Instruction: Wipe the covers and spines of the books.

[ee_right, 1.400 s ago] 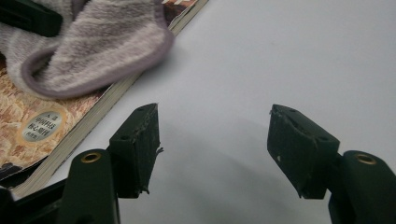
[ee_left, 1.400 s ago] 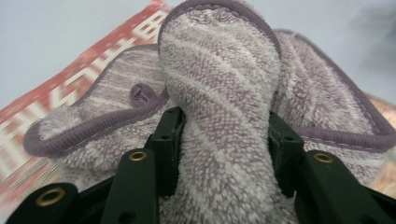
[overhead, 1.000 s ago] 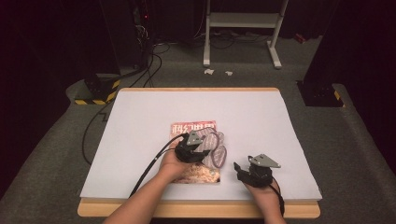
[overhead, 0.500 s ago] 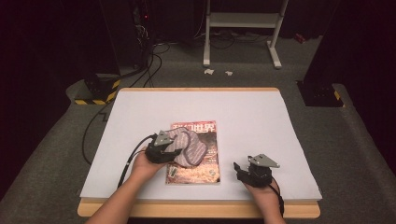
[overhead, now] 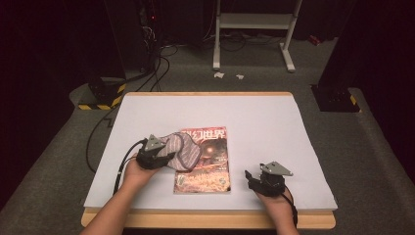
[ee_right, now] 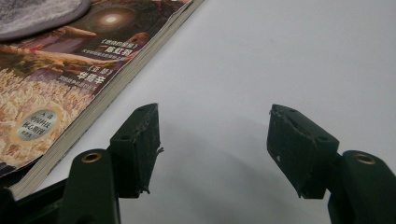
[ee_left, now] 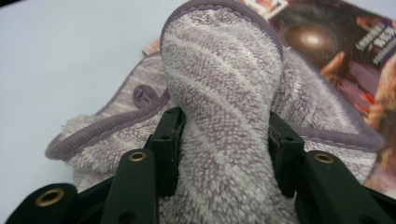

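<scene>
One towel (ee_left: pixel 219 93), bunched between the left gripper's (overhead: pixel 155 155) fingers (ee_left: pixel 169 140), which press on it from both sides. One magazine (overhead: pixel 205 161), lying under the towel's far part and just left of the right gripper's (ee_right: pixel 212 140) fingers (ee_right: pixel 140 140), which stand apart with bare table (overhead: pixel 264 117) between them. Two grippers, two hands, one table.
</scene>
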`<control>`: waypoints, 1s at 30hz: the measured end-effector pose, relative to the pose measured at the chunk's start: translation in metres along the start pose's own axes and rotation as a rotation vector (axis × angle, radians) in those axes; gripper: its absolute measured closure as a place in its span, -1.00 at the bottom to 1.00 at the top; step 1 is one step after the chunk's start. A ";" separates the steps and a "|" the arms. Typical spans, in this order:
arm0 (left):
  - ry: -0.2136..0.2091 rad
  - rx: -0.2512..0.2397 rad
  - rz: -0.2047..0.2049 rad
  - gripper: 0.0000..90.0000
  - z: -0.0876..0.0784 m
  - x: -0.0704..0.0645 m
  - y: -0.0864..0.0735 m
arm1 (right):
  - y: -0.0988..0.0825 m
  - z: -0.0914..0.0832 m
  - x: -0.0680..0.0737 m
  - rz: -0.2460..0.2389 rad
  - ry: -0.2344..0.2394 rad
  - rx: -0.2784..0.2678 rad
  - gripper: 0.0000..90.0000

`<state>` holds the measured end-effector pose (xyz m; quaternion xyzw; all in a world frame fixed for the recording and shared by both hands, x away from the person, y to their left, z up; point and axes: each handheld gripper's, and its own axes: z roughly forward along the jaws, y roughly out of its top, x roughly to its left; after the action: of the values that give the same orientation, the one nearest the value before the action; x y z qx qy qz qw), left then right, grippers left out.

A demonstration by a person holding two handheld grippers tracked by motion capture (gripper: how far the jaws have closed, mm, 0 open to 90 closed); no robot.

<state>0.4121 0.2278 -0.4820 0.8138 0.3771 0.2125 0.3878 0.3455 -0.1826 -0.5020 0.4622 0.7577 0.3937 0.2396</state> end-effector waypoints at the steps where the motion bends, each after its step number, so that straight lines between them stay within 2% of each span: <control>1: 0.004 -0.009 0.002 0.24 0.000 0.002 0.003 | 0.000 0.000 0.000 -0.003 0.001 -0.002 -0.22; 9: 0.020 -0.018 0.025 0.24 0.006 0.017 0.033 | 0.000 0.000 0.000 -0.003 0.004 -0.004 -0.22; 14: 0.017 -0.030 0.011 0.24 0.020 0.023 0.044 | 0.000 0.000 -0.001 0.000 0.004 -0.004 -0.22; 18: 0.012 -0.008 0.002 0.24 0.037 0.027 0.046 | 0.000 -0.001 -0.001 0.000 0.004 -0.005 -0.22; 22: -0.012 0.009 -0.032 0.23 0.053 0.029 0.043 | 0.000 -0.001 -0.001 0.003 0.004 -0.005 -0.22; 25: -0.016 0.031 -0.031 0.23 0.064 0.028 0.040 | 0.000 -0.001 -0.001 0.002 0.005 -0.008 -0.22; 28: -0.017 0.020 -0.031 0.23 0.068 0.025 0.039 | 0.000 -0.001 -0.001 0.002 0.007 -0.009 -0.22; 30: -0.006 0.026 -0.009 0.24 0.070 0.021 0.042 | 0.000 -0.001 -0.001 0.001 0.007 -0.008 -0.22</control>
<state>0.4887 0.1941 -0.4905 0.8177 0.3821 0.2034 0.3794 0.3452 -0.1836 -0.5018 0.4601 0.7568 0.3983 0.2384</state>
